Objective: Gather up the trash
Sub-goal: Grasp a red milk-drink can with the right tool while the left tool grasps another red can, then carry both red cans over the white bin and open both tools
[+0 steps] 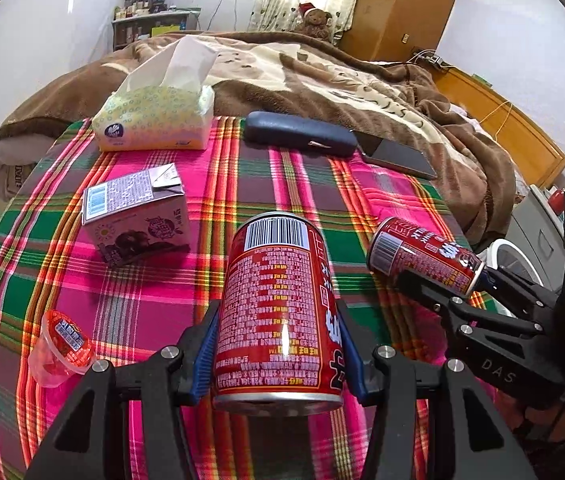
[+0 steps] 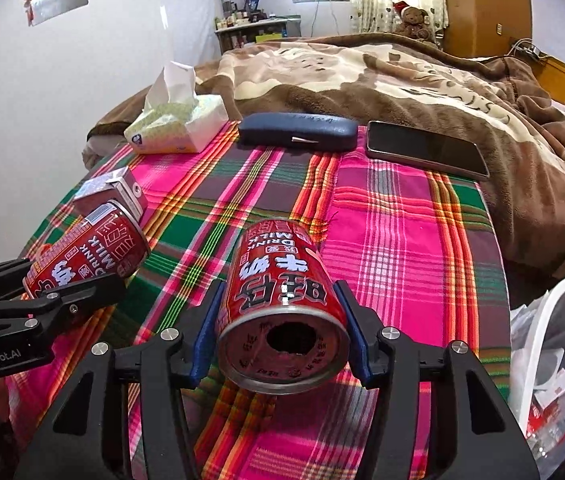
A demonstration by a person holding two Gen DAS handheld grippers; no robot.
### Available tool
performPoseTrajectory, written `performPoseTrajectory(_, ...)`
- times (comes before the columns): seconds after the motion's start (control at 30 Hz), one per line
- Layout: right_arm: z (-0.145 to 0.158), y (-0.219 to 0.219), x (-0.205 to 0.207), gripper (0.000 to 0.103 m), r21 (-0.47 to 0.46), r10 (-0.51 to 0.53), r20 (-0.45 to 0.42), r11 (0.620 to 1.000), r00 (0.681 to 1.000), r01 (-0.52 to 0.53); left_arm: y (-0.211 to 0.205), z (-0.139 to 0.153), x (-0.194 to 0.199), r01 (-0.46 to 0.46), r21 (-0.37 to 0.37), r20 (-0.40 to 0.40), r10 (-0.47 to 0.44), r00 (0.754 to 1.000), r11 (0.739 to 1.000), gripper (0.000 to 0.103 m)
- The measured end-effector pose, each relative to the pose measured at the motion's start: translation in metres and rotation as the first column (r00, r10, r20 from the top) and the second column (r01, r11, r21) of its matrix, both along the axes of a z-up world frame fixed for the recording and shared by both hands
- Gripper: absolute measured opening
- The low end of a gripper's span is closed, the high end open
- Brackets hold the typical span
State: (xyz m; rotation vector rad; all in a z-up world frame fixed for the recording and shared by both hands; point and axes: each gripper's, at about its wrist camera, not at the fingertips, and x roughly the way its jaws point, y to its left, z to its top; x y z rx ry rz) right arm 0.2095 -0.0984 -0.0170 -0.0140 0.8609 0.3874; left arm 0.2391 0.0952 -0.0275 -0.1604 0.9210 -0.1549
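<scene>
While the left gripper [image 1: 278, 344] jaws grasp 1 red can [image 1: 278, 304], the right gripper [image 2: 282, 320] jaws clamp another red can [image 2: 282, 300] above the plaid tabletop [image 2: 402, 240].

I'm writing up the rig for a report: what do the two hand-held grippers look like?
Both match: the left hand-held gripper and right hand-held gripper have matte black linkage arms with silver round bolt heads and blue pads lining the fingers. White lettering marks their bodies: "DAS" on the right one, "GenRobot.AI" on the left. No cables or sleeves show.

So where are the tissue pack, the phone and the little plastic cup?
tissue pack [image 1: 154, 120]: left wrist view, on its patterned front.
phone [image 2: 428, 148]: right wrist view, on its dark screen.
plastic cup [image 1: 60, 350]: left wrist view, on its clear side.
</scene>
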Motion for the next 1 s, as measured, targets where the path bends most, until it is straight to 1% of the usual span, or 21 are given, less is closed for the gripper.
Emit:
performPoseTrajectory(0.07,0.002,-0.003,-0.003,0.055,0.011,-0.005,0.006,1.000,1.000,0.005,-0.003,0.003,-0.002,-0.001,0.017,0.010,0.001,1.000,1.000,0.052)
performPoseTrajectory(0.2,0.006,-0.009,-0.009,0.055,0.028,-0.017,0.020,0.999,1.000,0.016,-0.008,0.011,-0.010,0.017,-0.005,0.023,-0.017,1.000,1.000,0.052)
performPoseTrajectory(0.53,0.018,-0.028,-0.025,0.054,0.065,-0.044,0.060,0.997,0.997,0.040,-0.030,0.026,-0.027,0.042,0.013,0.065,-0.042,0.997,0.999,0.052)
performPoseTrajectory(0.77,0.027,-0.047,-0.036,0.055,0.086,-0.075,0.087,0.994,0.993,0.068,-0.053,0.037,-0.039,0.079,0.028,0.090,-0.081,0.993,0.996,0.052)
performPoseTrajectory(1.0,0.035,-0.077,-0.046,0.055,0.098,-0.132,0.114,0.988,0.985,0.121,-0.085,0.048,-0.048,0.127,0.038,0.115,-0.130,0.985,0.991,0.052)
